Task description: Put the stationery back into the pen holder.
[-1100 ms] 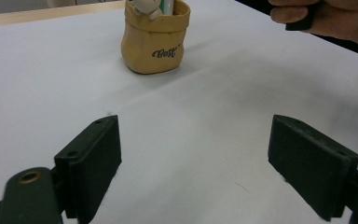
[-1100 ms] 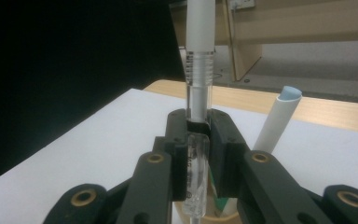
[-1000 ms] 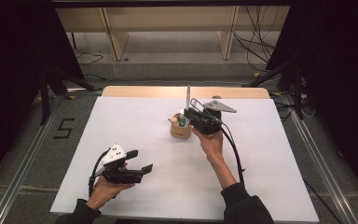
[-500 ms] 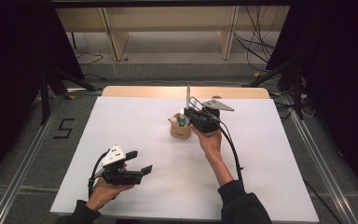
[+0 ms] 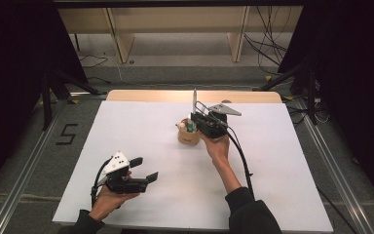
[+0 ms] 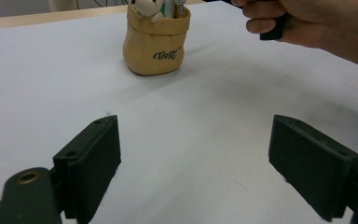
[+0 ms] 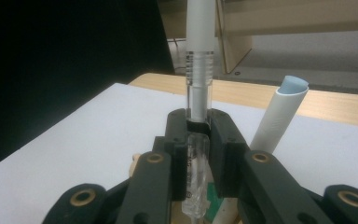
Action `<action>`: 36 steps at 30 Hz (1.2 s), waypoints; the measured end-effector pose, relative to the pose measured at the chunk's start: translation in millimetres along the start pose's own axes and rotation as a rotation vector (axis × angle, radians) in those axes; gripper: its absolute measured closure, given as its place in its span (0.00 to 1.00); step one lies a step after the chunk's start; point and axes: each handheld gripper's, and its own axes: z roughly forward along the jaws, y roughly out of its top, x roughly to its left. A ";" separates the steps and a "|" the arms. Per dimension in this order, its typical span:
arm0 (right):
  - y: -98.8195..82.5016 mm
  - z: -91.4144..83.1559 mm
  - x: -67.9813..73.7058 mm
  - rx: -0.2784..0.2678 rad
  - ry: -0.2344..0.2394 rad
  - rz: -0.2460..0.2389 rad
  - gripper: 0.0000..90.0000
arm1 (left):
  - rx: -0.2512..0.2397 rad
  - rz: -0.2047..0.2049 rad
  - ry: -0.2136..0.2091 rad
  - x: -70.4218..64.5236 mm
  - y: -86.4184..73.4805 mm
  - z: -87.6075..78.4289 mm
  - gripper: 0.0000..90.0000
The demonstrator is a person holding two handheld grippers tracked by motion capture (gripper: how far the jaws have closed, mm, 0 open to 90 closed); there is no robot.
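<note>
Near the middle of the high view, slightly right of centre, the right gripper stands over a small tan pouch-shaped holder on the white table. Its jaws are clamped tight on a clear-barrelled pen, which stands upright between the pads in the right gripper view, its white upper part running off the top of the frame. To the right of it in that view a pale tube with a blue end leans out of the holder below.

Judging by this, the step in hand is moving the pen at the holder: either lifting it out or setting it in. The pictures alone do not settle which. The next move calls for a straight vertical path, so the pen's lower end clears or enters the mouth without tipping the light holder or catching the other items in it.

At lower left of the high view the left gripper sits low over the table with its jaws spread wide and nothing between them; in its own view the holder stands well ahead, upper centre.

The pen's tip is lost behind the jaw links at the bottom of the right gripper view, so whether it is inside the holder cannot be told. The holder's other contents are cut off at the top of the left gripper view.
</note>
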 end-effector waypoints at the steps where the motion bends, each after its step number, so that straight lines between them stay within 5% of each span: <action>1: -0.5 0.6 0.1 0.000 -0.001 -0.002 0.88 | 0.000 0.000 0.000 0.0 0.0 0.0 0.18; 36: -14.8 8.0 3.4 0.014 -0.034 -0.048 0.87 | 0.016 0.004 -0.003 -1.3 -1.5 2.0 0.18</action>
